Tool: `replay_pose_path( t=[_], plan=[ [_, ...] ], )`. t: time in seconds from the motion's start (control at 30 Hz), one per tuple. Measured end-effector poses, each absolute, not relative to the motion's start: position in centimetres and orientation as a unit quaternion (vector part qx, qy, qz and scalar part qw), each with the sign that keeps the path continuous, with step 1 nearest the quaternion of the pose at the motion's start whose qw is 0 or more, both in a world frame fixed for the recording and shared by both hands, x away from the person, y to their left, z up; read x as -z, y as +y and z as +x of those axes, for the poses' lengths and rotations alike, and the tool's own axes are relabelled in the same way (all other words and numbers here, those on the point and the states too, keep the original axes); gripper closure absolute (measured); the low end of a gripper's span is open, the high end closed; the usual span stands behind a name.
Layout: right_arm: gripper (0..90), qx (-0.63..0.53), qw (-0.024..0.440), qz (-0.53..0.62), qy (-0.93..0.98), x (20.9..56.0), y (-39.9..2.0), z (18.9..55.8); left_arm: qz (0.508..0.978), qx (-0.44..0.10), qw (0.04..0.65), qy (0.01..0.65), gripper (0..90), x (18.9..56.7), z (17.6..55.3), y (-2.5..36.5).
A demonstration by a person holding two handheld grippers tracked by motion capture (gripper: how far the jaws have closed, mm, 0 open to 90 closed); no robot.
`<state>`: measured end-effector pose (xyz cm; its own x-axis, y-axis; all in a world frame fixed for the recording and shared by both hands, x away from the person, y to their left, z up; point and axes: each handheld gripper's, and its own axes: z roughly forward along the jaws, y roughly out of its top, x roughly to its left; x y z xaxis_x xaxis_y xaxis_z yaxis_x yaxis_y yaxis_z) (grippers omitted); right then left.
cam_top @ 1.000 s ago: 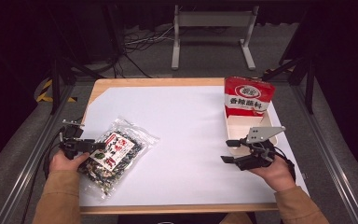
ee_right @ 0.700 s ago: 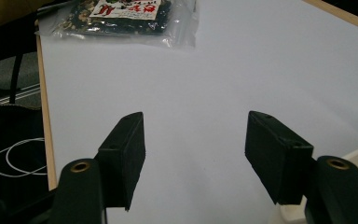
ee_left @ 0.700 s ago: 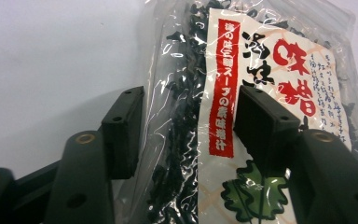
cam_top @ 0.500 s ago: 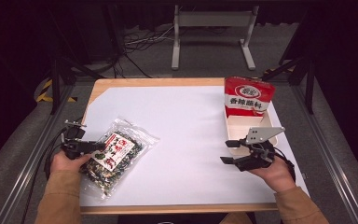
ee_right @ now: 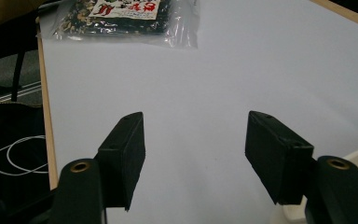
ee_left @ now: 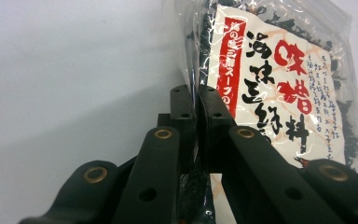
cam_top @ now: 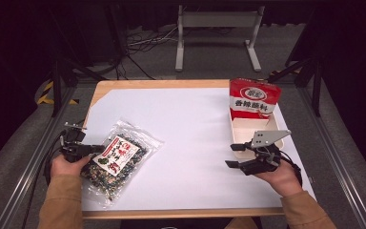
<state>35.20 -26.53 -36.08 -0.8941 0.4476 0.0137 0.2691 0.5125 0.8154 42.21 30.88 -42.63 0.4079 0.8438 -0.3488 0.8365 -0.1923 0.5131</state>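
Pinching the clear bag (ee_left: pixel 279 79) at its edge, the left gripper (ee_left: pixel 196 100) is being pressed together. The right gripper (ee_right: pixel 196 154) is being held spread. Lifting is likely being called for next.

Glossy clear plastic bag (ee_left: pixel 279 93), matt white paper sheet (cam_top: pixel 195 143), wooden table edge (cam_top: pixel 171 84).

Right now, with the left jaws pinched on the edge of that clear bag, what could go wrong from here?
1. The left gripper has just been closing and now pinches only the thin film edge of the clear bag; on lifting, the slick plastic may slip out or tear.
2. Held by one edge, the bag would likely sag and swing, and its loose contents may shift.
3. The right gripper stands open beside the white tray holding the red packet; a careless move could nudge it.
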Motion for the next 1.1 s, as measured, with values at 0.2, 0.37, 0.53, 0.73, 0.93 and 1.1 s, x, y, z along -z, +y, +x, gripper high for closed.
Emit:
replay_pose_path(
  t=[0.2, 0.37, 0.53, 0.73, 0.93, 1.1],
  plan=[
    [37.5, -0.449, 0.100, 0.209, 0.863, 36.0, -26.6, 35.2, 0.765, -0.010, 0.354, 0.538, 87.3, 41.6, 41.6, 31.1],
    [37.5, -0.450, 0.102, 0.208, 0.863, 36.0, -26.5, 35.1, 0.761, -0.026, 0.385, 0.522, 87.6, 40.0, 40.7, 31.0],
    [37.5, -0.450, 0.103, 0.206, 0.863, 35.9, -26.4, 35.0, 0.756, -0.040, 0.416, 0.504, 88.0, 38.5, 39.9, 30.6],
    [37.5, -0.451, 0.103, 0.203, 0.863, 35.8, -26.0, 34.9, 0.749, -0.064, 0.451, 0.481, 88.6, 36.6, 39.0, 29.4],
    [37.6, -0.453, 0.107, 0.197, 0.863, 35.6, -25.5, 34.8, 0.747, -0.089, 0.474, 0.457, 88.7, 35.2, 38.1, 28.4],
    [37.6, -0.456, 0.112, 0.196, 0.861, 35.4, -24.7, 34.9, 0.738, -0.110, 0.502, 0.437, 88.8, 34.2, 37.4, 27.1]
  ],
)
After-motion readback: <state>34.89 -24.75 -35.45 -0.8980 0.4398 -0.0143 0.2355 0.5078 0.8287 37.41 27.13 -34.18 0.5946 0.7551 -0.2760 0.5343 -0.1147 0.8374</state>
